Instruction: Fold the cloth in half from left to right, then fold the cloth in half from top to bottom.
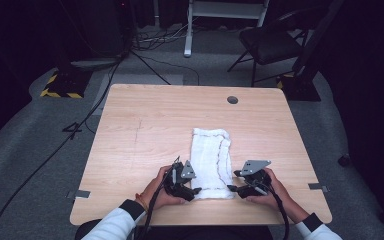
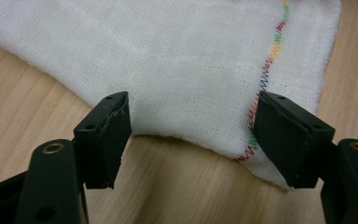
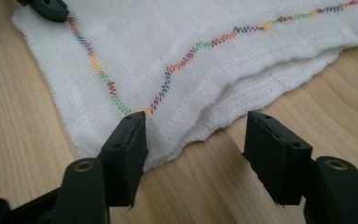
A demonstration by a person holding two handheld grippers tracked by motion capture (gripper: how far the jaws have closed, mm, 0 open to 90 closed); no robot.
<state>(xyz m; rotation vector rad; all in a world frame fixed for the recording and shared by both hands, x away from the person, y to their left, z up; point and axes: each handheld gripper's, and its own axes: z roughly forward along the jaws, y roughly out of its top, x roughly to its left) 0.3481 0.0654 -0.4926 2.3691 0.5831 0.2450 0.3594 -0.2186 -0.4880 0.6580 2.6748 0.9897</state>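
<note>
A white folded cloth [image 1: 210,160] with a rainbow zigzag seam lies lengthwise near the front of the wooden table [image 1: 145,125]. My left gripper [image 1: 192,187] is at the cloth's near left corner. In the left gripper view its jaws stand open [image 2: 191,116] low over the cloth [image 2: 182,60], one on each side of the near edge, pressing nothing. My right gripper [image 1: 231,181] is at the near right corner, also open [image 3: 196,119]. The layered edge of the cloth [image 3: 191,46] lies between its jaws, and the left gripper's jaw tip [image 3: 46,9] shows at the far corner.
A round cable hole [image 1: 232,100] sits near the table's back right. Grey tape tabs mark the left [image 1: 81,193] and right [image 1: 317,186] edges. Beyond the table are a black chair [image 1: 270,42], a white frame leg [image 1: 187,30] and floor cables [image 1: 80,125].
</note>
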